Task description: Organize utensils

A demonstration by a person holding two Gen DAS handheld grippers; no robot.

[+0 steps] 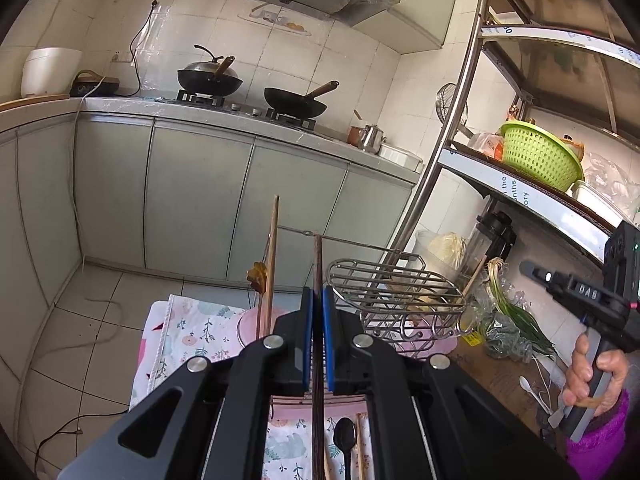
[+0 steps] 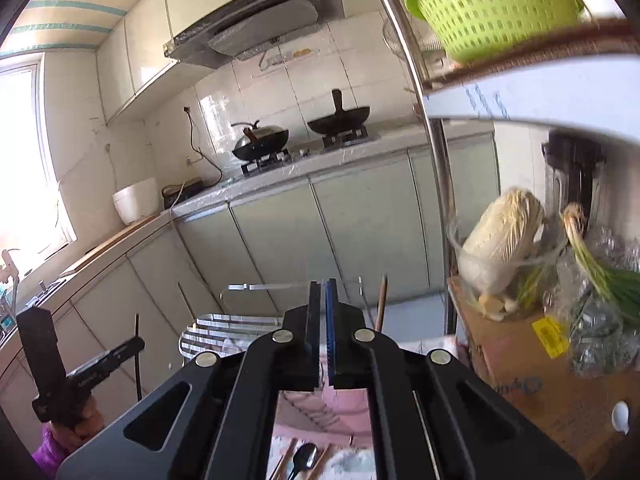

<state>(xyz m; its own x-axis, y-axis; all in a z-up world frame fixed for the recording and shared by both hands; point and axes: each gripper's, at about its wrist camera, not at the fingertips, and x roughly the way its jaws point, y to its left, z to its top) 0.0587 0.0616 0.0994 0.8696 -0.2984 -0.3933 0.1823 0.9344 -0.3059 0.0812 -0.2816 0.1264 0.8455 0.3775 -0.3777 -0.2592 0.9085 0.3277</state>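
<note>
Left gripper (image 1: pixel 317 304) clamped on a thin dark chopstick (image 1: pixel 318 264), straight, upright; right gripper (image 2: pixel 323 304) closed, empty.

Left gripper (image 1: pixel 318 300) — jaws clamped on a thin stick; right gripper (image 2: pixel 323 300) — jaws closed, empty.

Daylight fills the kitchen. In the right wrist view a window (image 2: pixel 24 152) at the left edge is blown out to white and washes the wall beside it, while the tiled wall (image 2: pixel 256 92) behind the stove carries glossy reflections. The left wrist view is evenly lit and mostly sharp, with soft shadows. Both views bend strongly toward the edges, with dark corners, so the metal rack post (image 1: pixel 460 120) curves. In the right wrist view the green basket (image 2: pixel 492 8) and the cabbage (image 2: pixel 504 236) at right are smeared by motion blur.
</note>
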